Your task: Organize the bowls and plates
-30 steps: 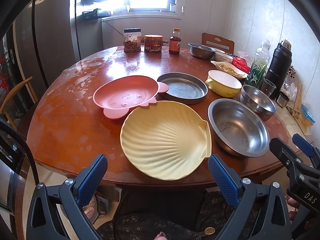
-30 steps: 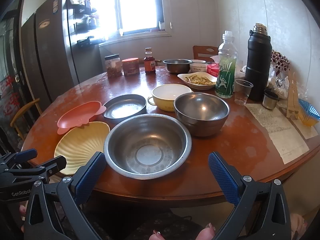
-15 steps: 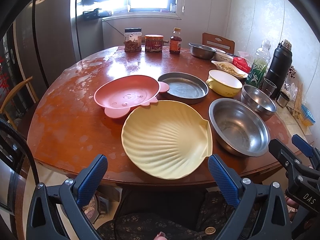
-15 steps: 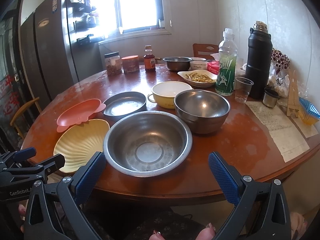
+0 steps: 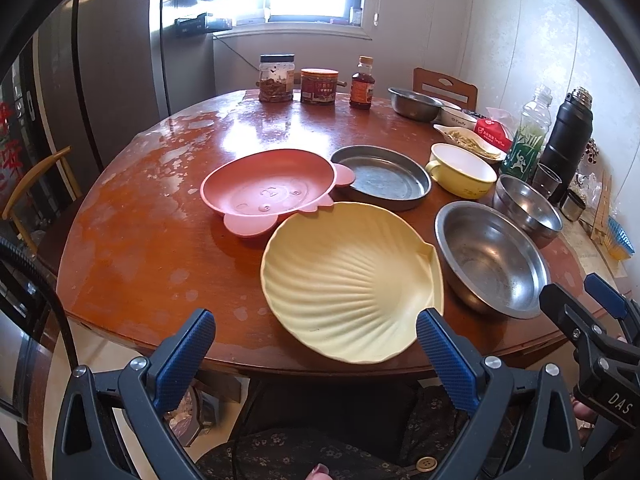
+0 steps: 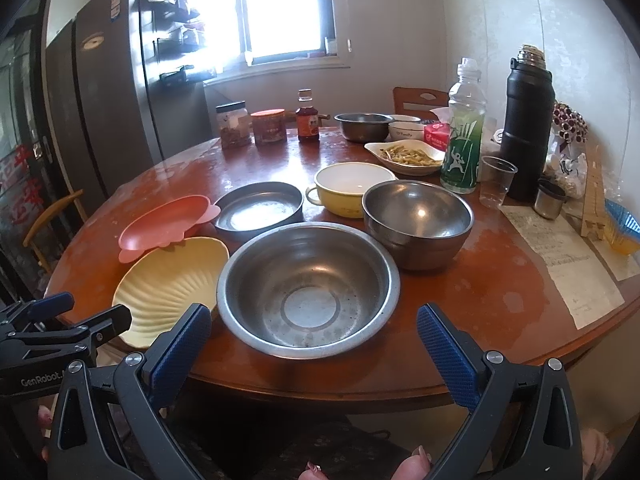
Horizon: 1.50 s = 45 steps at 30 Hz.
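Fingers of the left gripper (image 5: 312,344) and right gripper (image 6: 314,338) are spread wide and empty, short of the bench (image 5: 140,240) edge. Yellow shell plate (image 5: 352,280) lies nearest, steel bowl (image 6: 308,288) at its 3 o'clock. Pink plate (image 5: 268,192) and shallow pan (image 5: 380,176) sit beyond, seemingly spread for stacking.

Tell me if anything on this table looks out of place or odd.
The shell plate pokes past the table's near edge, and the pink plate rests tilted on its rim. The tabletop finish looks worn and blotchy. Nothing is spilled.
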Tool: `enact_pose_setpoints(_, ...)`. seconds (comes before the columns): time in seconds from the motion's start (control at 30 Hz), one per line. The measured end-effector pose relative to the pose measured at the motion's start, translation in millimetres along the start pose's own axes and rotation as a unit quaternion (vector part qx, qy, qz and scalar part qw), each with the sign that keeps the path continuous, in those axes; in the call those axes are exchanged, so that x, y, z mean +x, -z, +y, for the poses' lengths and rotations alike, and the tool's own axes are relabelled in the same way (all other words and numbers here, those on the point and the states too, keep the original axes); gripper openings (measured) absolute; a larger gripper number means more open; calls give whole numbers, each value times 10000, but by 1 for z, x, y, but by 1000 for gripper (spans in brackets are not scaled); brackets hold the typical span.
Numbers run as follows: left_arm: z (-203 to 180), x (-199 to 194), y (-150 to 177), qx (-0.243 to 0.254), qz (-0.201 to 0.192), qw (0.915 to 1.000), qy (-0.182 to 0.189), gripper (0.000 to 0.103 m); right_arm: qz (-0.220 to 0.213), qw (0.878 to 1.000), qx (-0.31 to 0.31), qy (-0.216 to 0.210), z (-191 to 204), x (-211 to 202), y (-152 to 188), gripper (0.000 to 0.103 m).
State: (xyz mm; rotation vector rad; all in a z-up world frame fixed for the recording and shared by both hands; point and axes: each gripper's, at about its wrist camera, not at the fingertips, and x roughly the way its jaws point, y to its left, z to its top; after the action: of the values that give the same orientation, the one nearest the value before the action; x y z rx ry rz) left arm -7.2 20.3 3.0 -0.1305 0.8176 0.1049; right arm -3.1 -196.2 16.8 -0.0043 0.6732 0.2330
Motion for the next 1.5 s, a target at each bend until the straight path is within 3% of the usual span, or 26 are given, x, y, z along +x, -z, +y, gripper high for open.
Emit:
enact_pose_setpoints(0.47,60,5,-2,-642,126,9975,-263,102,305,9940,-415,-961,54,9,3,103)
enact_pose_setpoints(0.63,83,12,-20,-790,151,9962,-335,102,378,9894,-303,-1368,73,28,-23,103)
enact_pose_setpoints(0.8,103,25,-41,-911,218,9951,-309,102,680,9864,38,-1496,81,66,-55,103)
enact_pose_setpoints(1.1,114,80,-78,-977,715,9926,-128,101,1007,9866,376,-1225,88,122,-89,103)
enact_pose_setpoints(1.37,118,115,-94,-1215,1034,9871,-120,82,1263,9874,261,-920,105,165,-105,103)
enact_pose_setpoints(1.5,120,124,-94,-1301,1155,9847,112,73,1382,9870,290,-769,106,183,-109,101)
